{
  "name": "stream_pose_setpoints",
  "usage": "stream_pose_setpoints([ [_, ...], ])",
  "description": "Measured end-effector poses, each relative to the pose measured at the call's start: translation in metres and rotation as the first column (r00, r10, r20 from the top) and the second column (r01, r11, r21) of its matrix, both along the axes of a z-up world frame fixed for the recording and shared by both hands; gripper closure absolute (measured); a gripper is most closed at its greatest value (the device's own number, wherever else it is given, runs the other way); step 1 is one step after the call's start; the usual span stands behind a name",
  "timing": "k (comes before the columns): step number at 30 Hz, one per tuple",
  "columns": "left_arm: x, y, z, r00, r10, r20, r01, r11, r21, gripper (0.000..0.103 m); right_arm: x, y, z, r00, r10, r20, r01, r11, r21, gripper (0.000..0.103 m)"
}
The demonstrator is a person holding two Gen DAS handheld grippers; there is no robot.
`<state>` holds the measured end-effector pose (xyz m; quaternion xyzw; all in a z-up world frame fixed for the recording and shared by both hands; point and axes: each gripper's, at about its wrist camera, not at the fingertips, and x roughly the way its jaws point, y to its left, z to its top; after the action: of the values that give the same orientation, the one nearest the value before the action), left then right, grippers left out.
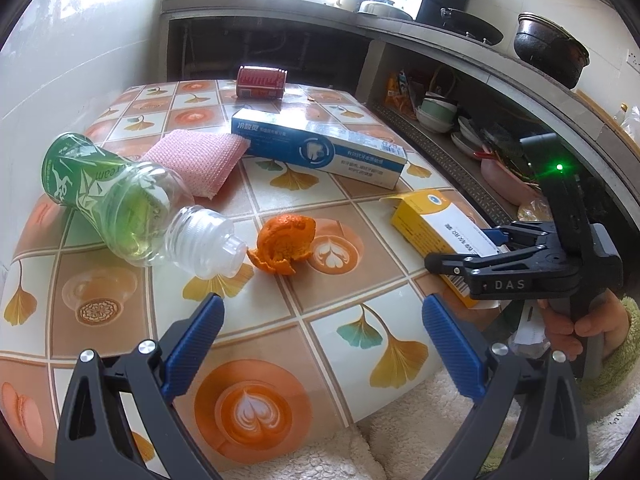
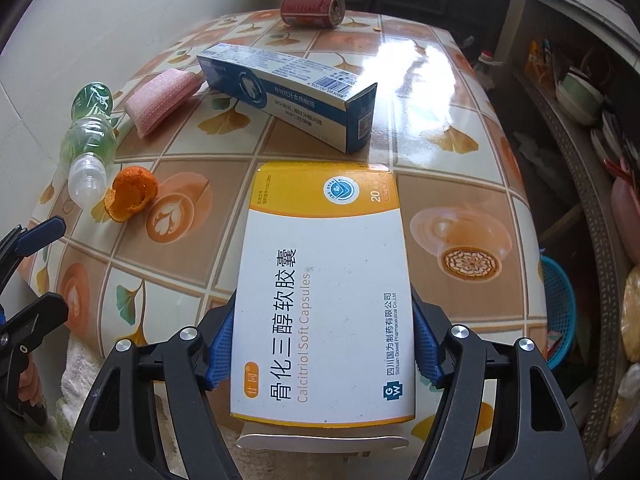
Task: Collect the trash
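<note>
Kitchen setting: table [image 1: 280, 332] w/ a glossy cloth printed in tiles, ginkgo leaves and latte cups, set against a pale wall; shelves w/ stacked bowls [image 1: 436, 114] are seen to the right.

Right gripper [image 2: 322, 344]: fingers [image 2: 218, 350] are pinching a yellow-and-white capsule box [image 2: 324, 300] by its two long sides, blue pads pressed to both edges near the box's near end. The far end of the box is seen over the table, just short of the toothpaste box [image 2: 288, 92]; its near flap is seen open. Whether the box rests on the cloth or is lifted cannot be told.

Left gripper [image 1: 322, 344]: fingers [image 1: 196, 344] are spread wide, nothing between them, held above the near part of the table. An orange peel [image 1: 282, 246] lies just beyond the tips, the mouth of a capless green-label bottle [image 1: 132, 204] nearly touching it. The bottle lies on its side, a little clear liquid seen inside.

Further back: a pink sponge [image 1: 200, 156] touching the toothpaste box end, and a red can [image 1: 262, 82] on its side near the far edge.

A blue basket [image 2: 560, 312] is seen below the table's right edge; contents can't be told.
</note>
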<state>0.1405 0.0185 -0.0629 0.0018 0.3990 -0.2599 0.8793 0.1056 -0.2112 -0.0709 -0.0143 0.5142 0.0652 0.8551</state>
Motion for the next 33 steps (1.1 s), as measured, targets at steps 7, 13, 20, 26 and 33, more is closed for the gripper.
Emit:
stream_pose_setpoints([
  [7,0.005,-0.002,-0.005,1.000,0.011,-0.009,-0.011,1.000,0.017,0.007,-0.001,-0.002,-0.001,1.000,-0.003,0.009,0.003,1.000,0.016,0.036],
  [13,0.007,-0.002,-0.008,1.000,0.021,-0.020,-0.021,1.000,0.016,0.009,-0.001,-0.003,-0.001,1.000,-0.003,0.014,0.002,1.000,0.024,0.036],
  [20,0.010,-0.002,-0.010,0.999,0.026,-0.029,-0.025,0.999,0.022,0.011,0.000,-0.006,0.000,1.000,-0.007,0.015,0.006,0.999,0.043,0.035],
  [26,0.014,-0.002,-0.013,0.998,0.038,-0.041,-0.037,0.999,0.026,0.015,0.002,-0.009,0.001,1.000,-0.009,0.011,0.009,0.998,0.069,0.036],
  [33,0.024,0.000,-0.020,0.995,0.074,-0.066,-0.073,0.997,0.020,0.027,0.000,-0.011,0.001,1.000,-0.013,0.017,0.011,0.996,0.092,0.035],
])
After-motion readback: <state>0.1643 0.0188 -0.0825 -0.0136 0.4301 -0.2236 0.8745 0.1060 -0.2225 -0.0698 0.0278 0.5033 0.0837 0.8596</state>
